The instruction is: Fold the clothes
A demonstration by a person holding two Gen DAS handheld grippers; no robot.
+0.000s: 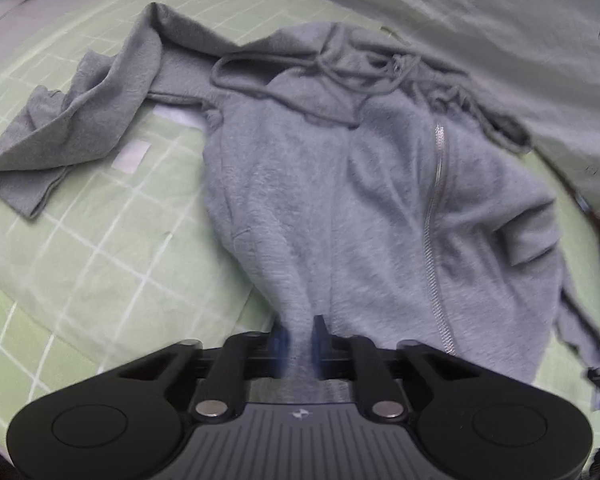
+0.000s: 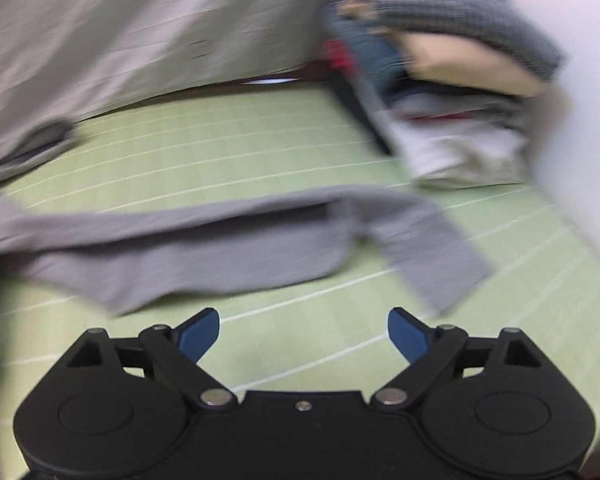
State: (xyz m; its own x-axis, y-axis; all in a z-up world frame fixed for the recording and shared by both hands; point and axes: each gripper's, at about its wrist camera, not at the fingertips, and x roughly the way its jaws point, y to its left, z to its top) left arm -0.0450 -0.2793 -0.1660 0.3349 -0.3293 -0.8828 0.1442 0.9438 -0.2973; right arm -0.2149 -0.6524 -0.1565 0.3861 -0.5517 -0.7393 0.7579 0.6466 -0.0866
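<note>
Grey hoodie (image 1: 340,200) lies spread, zip up, on the green checked bed (image 1: 80,260), one sleeve (image 1: 80,120) flung outward. Our left hand-held gripper (image 1: 300,340) pinches its near hem; we should keep that hem taut and low. Our right hand-held gripper (image 2: 304,332) hangs open, just short of the other sleeve (image 2: 420,240).

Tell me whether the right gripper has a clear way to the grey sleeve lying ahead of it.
Probably yes. The right gripper is open and empty, and only bare green sheet lies between it and the sleeve of the hoodie.
</note>
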